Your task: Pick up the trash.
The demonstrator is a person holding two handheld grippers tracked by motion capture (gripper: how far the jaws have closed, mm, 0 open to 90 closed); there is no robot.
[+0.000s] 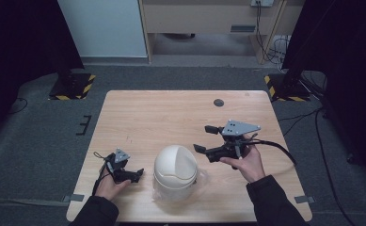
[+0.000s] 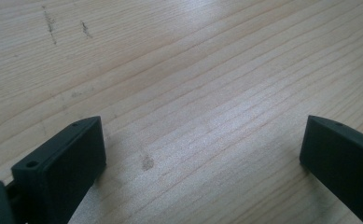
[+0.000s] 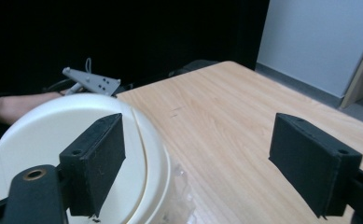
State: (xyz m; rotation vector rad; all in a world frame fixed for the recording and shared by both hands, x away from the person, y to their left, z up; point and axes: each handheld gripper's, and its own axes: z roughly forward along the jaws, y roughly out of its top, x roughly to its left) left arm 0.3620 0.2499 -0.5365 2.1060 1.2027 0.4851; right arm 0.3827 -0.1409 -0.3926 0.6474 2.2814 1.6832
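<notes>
A cream-white domed bin [image 1: 175,170] with a clear plastic liner [image 1: 200,178] stands near the table's front edge, between my two grippers. My left gripper [image 1: 134,174] rests low on the wood just left of the bin. Its jaws stand wide apart over bare wood in the left gripper view [image 2: 202,149]. My right gripper [image 1: 204,139] hovers to the right of the bin's top and a little behind it, open with nothing in it. In the right gripper view [image 3: 198,140] the bin's lid [image 3: 44,135] lies behind the left jaw, and the liner [image 3: 179,196] shows beneath.
The wooden table [image 1: 171,113] has a small dark round grommet [image 1: 218,102] near its far edge. Two stands with hazard-striped bases [image 1: 72,87] [image 1: 284,89] flank the far corners. A cable [image 1: 277,148] trails from my right gripper.
</notes>
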